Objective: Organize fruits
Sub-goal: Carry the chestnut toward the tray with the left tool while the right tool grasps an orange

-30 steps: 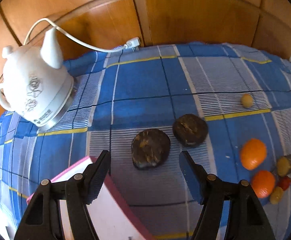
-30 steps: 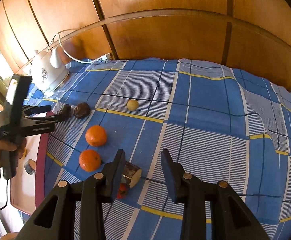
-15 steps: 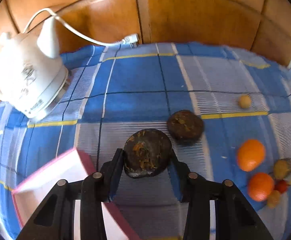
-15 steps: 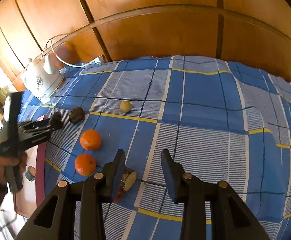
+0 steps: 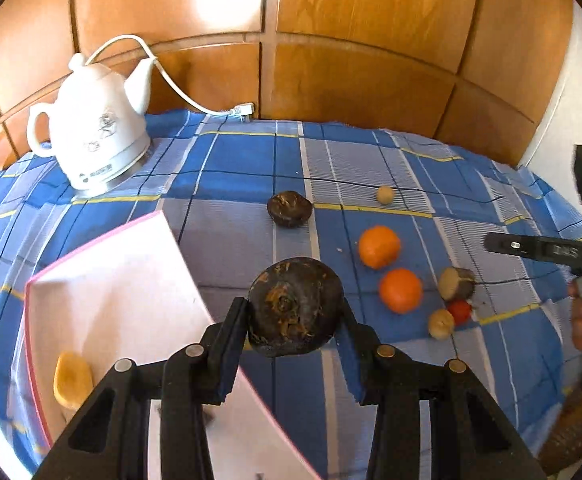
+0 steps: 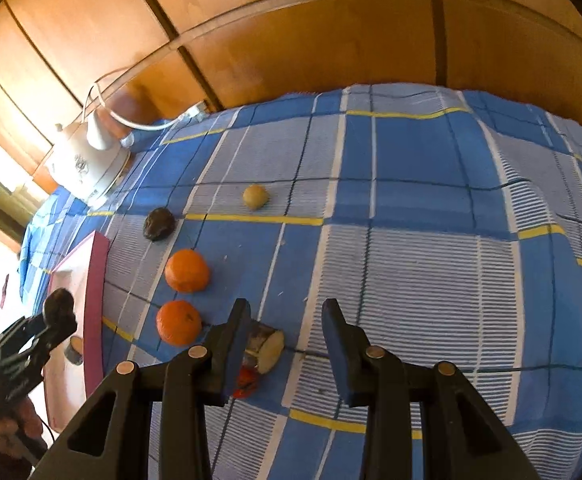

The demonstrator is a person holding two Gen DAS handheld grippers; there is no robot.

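My left gripper (image 5: 293,316) is shut on a dark brown round fruit (image 5: 295,306), held in the air by the right edge of a white tray with a pink rim (image 5: 131,280). The right wrist view shows the same gripper (image 6: 57,316) over the tray's rim (image 6: 95,312). A second dark fruit (image 5: 289,209) lies on the blue checked cloth. Two oranges (image 5: 379,247) (image 5: 401,290) lie to its right. My right gripper (image 6: 287,340) stands open above the cloth with nothing between its fingers, just right of a cut tan piece (image 6: 267,346) and a small red fruit (image 6: 246,380).
A white electric kettle (image 5: 95,148) with its cord stands at the back left against the wooden wall. A yellow piece (image 5: 71,380) lies in the tray. A small tan round fruit (image 5: 385,194) sits farther back, and a small yellowish one (image 5: 441,323) beside the red fruit.
My left gripper closed on the nearer dark fruit, lifted it off the cloth and carried it toward the tray. The right gripper stayed where it was, still open.
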